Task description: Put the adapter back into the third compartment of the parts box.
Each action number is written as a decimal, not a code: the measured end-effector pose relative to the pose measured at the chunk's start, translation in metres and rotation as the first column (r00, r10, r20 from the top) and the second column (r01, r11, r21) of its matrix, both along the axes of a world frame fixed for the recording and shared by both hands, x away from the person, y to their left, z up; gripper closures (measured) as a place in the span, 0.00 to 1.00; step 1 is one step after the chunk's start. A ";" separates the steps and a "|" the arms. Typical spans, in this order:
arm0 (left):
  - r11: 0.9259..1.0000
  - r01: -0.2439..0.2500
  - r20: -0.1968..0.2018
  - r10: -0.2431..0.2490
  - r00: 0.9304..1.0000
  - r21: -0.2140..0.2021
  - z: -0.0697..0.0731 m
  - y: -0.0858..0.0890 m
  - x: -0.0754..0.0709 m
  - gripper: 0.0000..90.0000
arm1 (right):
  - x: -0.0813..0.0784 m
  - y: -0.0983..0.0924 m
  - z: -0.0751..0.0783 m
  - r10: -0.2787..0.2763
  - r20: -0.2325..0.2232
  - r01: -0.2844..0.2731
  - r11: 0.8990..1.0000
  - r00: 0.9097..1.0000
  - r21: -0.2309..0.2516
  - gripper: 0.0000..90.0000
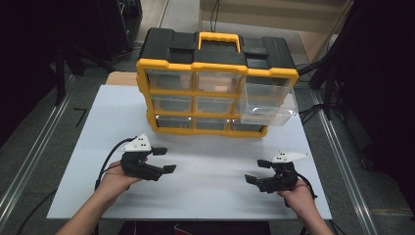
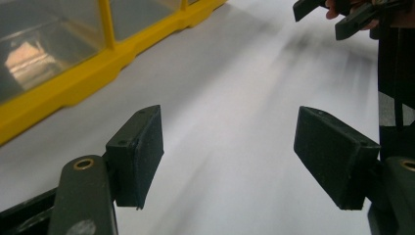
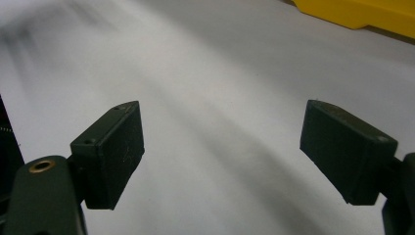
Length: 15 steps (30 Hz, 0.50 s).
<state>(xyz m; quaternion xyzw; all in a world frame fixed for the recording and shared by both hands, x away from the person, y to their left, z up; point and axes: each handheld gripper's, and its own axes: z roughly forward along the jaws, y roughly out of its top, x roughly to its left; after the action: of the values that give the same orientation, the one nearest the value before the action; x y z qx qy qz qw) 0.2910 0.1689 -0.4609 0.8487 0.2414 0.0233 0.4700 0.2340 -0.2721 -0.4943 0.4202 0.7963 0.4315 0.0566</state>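
Observation:
A yellow and black drawer organiser (image 1: 215, 83) stands at the back of the white table (image 1: 195, 196), with rows of clear drawers. Its top right clear drawer (image 1: 268, 104) is pulled out toward me. My left gripper (image 1: 164, 159) hovers low at the front left, open, nothing between its jaws; in the left gripper view its own tips (image 2: 229, 152) frame bare table beside the organiser's yellow base (image 2: 73, 88). My right gripper (image 1: 258, 171) is at the front right, open and empty; in the right gripper view (image 3: 222, 156) it looks across white table.
The yellow carry handle (image 1: 219, 39) tops the organiser. In the left gripper view the other gripper's black jaws (image 2: 337, 14) show at the top right. Grey floor with metal rails (image 1: 337, 147) runs along both sides of the table.

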 end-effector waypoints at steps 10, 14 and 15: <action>1.000 -0.020 -0.018 0.020 1.000 0.019 -0.006 0.023 -0.014 0.31 | 0.000 -0.001 0.000 0.000 0.002 0.000 1.000 1.000 -0.003 0.16; 0.999 -0.021 -0.007 0.022 1.000 0.042 -0.007 0.033 -0.018 0.31 | 0.000 -0.001 0.000 0.000 0.002 0.000 1.000 1.000 -0.006 0.16; 0.999 -0.025 -0.010 0.026 1.000 0.043 -0.007 0.035 -0.019 0.31 | 0.000 0.000 0.000 0.000 0.002 0.000 1.000 1.000 -0.005 0.16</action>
<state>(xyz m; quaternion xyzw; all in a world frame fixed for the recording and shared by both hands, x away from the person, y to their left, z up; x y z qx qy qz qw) 0.2720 0.2043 -0.4682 0.8557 0.2542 0.0301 0.4498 0.2338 -0.2726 -0.4944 0.4194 0.7975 0.4298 0.0585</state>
